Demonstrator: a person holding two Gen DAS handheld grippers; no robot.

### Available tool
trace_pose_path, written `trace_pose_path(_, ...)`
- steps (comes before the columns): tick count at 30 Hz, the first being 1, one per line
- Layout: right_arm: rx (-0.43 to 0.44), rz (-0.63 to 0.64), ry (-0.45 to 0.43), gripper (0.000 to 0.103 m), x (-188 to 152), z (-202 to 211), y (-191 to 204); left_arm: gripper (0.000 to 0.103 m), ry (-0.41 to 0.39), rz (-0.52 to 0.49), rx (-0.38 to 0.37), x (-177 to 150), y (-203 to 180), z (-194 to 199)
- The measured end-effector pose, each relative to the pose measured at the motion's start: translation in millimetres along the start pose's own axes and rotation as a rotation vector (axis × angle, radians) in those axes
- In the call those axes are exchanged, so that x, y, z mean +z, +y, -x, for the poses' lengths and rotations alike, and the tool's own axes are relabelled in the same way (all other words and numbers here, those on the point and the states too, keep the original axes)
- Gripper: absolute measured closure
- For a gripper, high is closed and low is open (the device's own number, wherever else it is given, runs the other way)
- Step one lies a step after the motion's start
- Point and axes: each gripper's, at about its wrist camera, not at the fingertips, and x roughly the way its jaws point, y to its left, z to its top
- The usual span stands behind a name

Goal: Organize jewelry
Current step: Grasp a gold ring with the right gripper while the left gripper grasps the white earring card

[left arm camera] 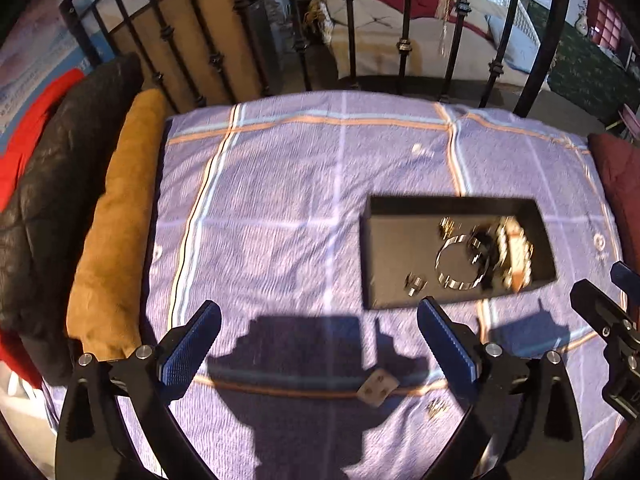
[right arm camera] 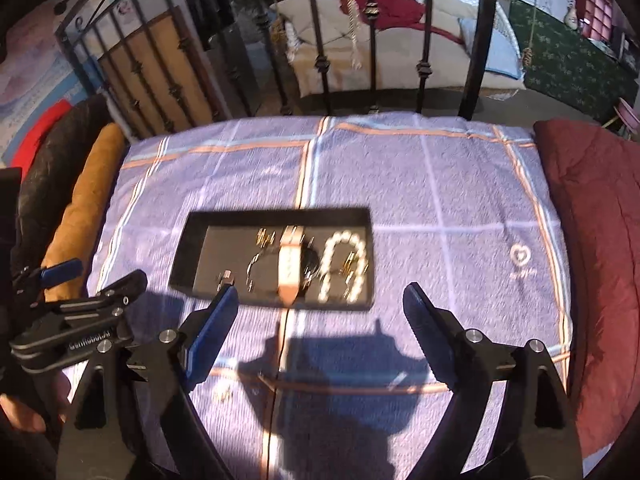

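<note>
A black tray (left arm camera: 394, 276) lies on the purple checked cloth (left arm camera: 280, 200); it also shows in the right wrist view (right arm camera: 208, 260). In it lie a silver bangle (left arm camera: 460, 266), a watch with a tan strap (right arm camera: 289, 264), a pearl strand (right arm camera: 344, 268) and small earrings (left arm camera: 416, 283). A small earring (left arm camera: 437, 408) and a pale card (left arm camera: 378, 390) lie on the cloth near me. My left gripper (left arm camera: 318, 344) is open and empty, above the cloth left of the tray. My right gripper (right arm camera: 320, 320) is open and empty, just in front of the tray.
A black iron railing (left arm camera: 352, 40) stands behind the cloth. A tan cushion (left arm camera: 116, 220) and a black cushion (left arm camera: 52, 200) lie on the left, a dark red cushion (right arm camera: 592, 240) on the right. Both views are motion blurred.
</note>
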Motion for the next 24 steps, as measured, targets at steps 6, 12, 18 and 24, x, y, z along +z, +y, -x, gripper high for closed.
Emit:
trace_pose_path(6, 0.013, 0.042, 0.094, 0.048, -45, -15, 22, 0.011, 0.072, -0.021, -0.023, -38, 4, -20)
trace_pose_path(12, 0.001, 0.049, 0.154, 0.060, -67, -33, 23, 0.023, 0.116, -0.065, -0.089, -56, -13, -36)
trace_pose_path(18, 0.002, 0.043, 0.162, 0.060, -66, -41, 21, 0.024, 0.130, -0.079, -0.098, -64, -18, -41)
trace_pose_path(24, 0.024, 0.051, 0.183, 0.067, -66, -51, 27, 0.023, 0.122, -0.062, -0.109, -60, -13, -40)
